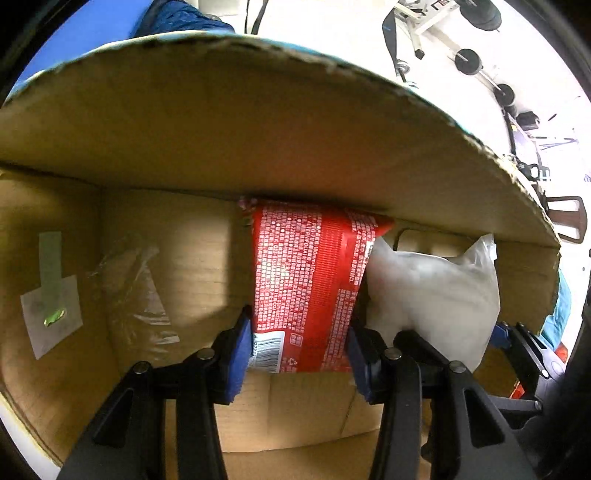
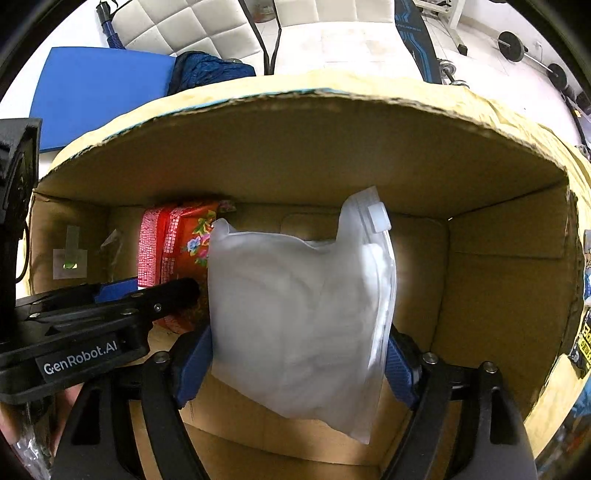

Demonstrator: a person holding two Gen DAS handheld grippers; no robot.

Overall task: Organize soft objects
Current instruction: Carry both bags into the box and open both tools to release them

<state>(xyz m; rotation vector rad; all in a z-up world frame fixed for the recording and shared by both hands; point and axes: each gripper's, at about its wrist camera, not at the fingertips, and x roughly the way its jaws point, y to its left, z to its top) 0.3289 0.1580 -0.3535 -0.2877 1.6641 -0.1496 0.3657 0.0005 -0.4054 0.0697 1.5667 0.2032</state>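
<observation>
One open cardboard box (image 2: 498,266) filled both views, its raised far flap (image 1: 240,122) overhanging the interior and hiding the top of what sat against the far wall. Inside were two soft packs. The larger, a frosted white zip bag (image 2: 299,314), hung near the box's middle with its slider tab toward the far wall; the right gripper (image 2: 299,363) had blue pads at both its sides, apparently touching, though with no clear squeeze, so I could not tell whether it was gripped or let go. No earlier view was on hand. The smaller, a red printed packet (image 1: 303,284), stood upright just left of the white bag and touching it, top edge tucked under the flap; the left gripper (image 1: 295,354) was clamped on its lower end, pads pressed to both sides, barcode between them. On the box's left wall were one taped paper label (image 1: 50,306) and one patch of clear film (image 1: 136,291). Beyond the far flap lay one blue mat (image 2: 99,92), a dark blue bundle (image 2: 210,70) at its right edge, and a white quilted cushion (image 2: 173,26) on a pale floor. Barbell weights (image 1: 469,61) lay off to the right.
</observation>
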